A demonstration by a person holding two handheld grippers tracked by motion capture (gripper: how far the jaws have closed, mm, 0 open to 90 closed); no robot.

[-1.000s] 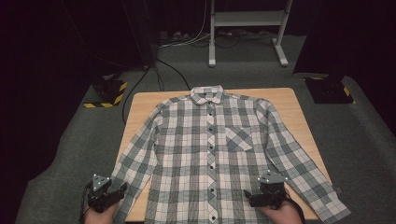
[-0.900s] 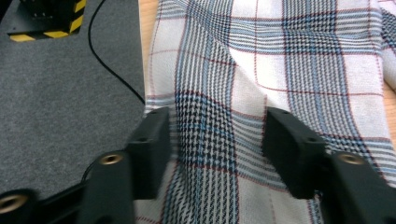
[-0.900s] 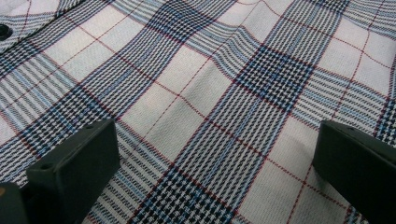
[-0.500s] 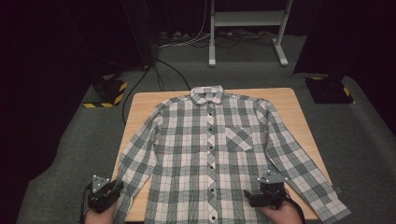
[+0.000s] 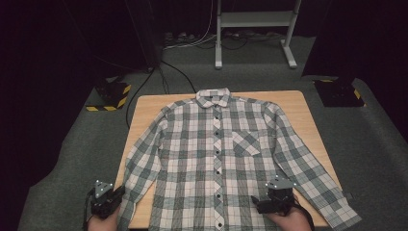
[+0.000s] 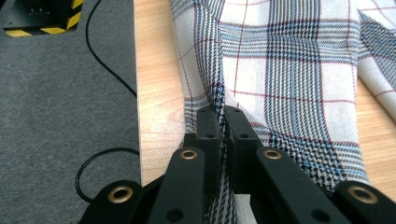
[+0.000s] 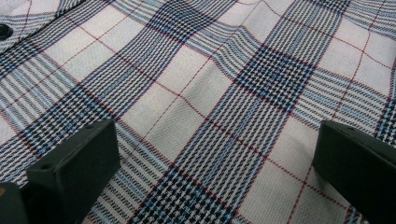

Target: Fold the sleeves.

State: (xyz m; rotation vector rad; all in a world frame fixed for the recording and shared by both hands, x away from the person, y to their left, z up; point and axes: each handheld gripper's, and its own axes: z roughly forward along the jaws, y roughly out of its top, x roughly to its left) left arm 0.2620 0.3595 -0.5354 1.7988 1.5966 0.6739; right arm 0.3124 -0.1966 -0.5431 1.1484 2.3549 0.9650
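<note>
My left gripper (image 6: 219, 122) has just closed its jaws, pinching the sleeve of the checked shirt (image 5: 219, 154) lying flat on the bench (image 5: 144, 106), while my right gripper (image 7: 210, 154) has its jaws spread over the cloth.

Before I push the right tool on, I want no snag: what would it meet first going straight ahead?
Probably the plaid shirt: the right tool stands open just over the cloth, with nothing between them.
</note>
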